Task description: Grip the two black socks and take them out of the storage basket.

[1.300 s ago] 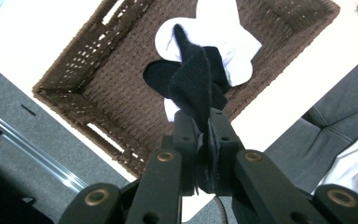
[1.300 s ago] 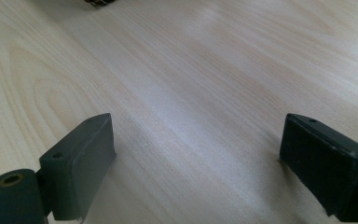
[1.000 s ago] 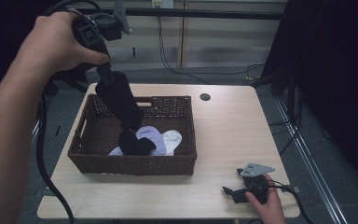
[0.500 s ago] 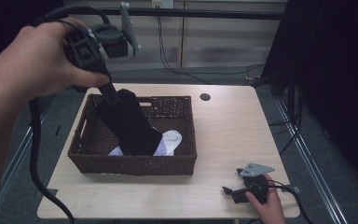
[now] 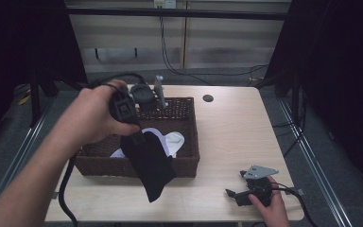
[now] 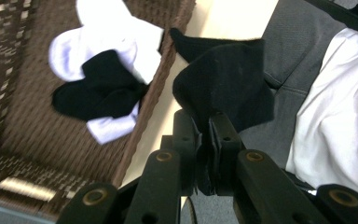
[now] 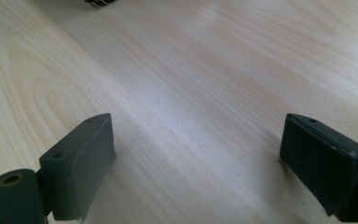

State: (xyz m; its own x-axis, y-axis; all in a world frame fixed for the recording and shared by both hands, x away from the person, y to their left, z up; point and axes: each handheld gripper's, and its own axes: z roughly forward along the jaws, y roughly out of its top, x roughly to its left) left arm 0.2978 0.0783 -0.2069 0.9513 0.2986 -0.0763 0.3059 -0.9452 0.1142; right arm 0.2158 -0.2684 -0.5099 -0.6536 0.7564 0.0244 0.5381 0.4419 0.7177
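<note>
A black sock [image 5: 150, 163] hangs from my left gripper [image 5: 133, 135], which is shut on its top edge above the front rim of the brown wicker basket [image 5: 185, 161]. In the left gripper view the jaws pinch the black sock [image 6: 226, 81] with the basket below. Inside the basket lie white socks [image 5: 172, 140] and another black sock [image 6: 98, 91] on top of the white socks [image 6: 114, 37]. My right gripper [image 5: 234, 194] rests low on the table near its front right edge, jaws wide apart over bare wood, with the right gripper [image 7: 196, 163] holding nothing.
The light wooden table [image 5: 231, 127] has a round cable hole [image 5: 208, 98] at the back. A cable [image 5: 66, 189] trails from the left gripper down past the table's front left. A metal rail [image 5: 319, 156] runs along the right side.
My left gripper has lifted the black sock out of the basket and carried it toward the front; the sock now hangs over the basket's front rim. The right gripper has stayed put.
</note>
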